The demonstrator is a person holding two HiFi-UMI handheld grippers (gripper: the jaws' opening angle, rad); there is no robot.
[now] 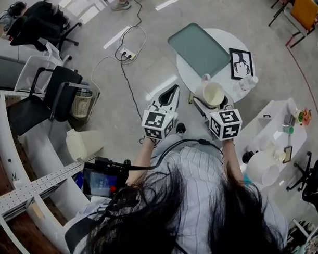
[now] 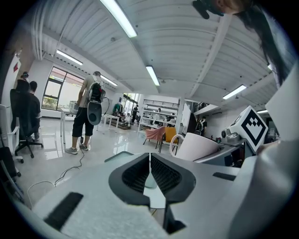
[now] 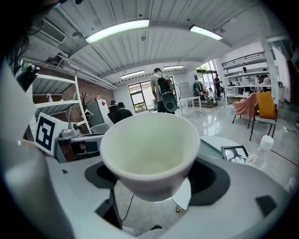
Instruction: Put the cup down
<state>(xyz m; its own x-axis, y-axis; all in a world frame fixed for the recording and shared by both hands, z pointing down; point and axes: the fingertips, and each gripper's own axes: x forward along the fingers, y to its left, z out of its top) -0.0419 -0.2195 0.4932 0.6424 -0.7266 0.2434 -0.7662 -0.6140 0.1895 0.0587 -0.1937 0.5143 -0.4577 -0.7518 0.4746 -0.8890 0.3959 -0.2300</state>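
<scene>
A cream cup [image 1: 213,94] with a handle is held upright in the air at the near edge of a round white table [image 1: 188,70]. My right gripper [image 1: 213,101] is shut on the cup's lower body; in the right gripper view the empty cup [image 3: 149,151] fills the space between the jaws of that gripper [image 3: 152,179]. My left gripper [image 1: 172,92] hangs over the floor just left of the table, shut on nothing. In the left gripper view its jaws meet at the left gripper [image 2: 150,164], and the cup [image 2: 196,146] shows to the right.
On the table lie a grey-green mat [image 1: 198,47], a framed picture [image 1: 240,63] and a clear bottle [image 1: 247,82]. Cables and a power strip [image 1: 126,54] cross the floor on the left. Office chairs [image 1: 45,96] stand left, a white stand [image 1: 271,130] right. A person [image 2: 88,112] stands far off.
</scene>
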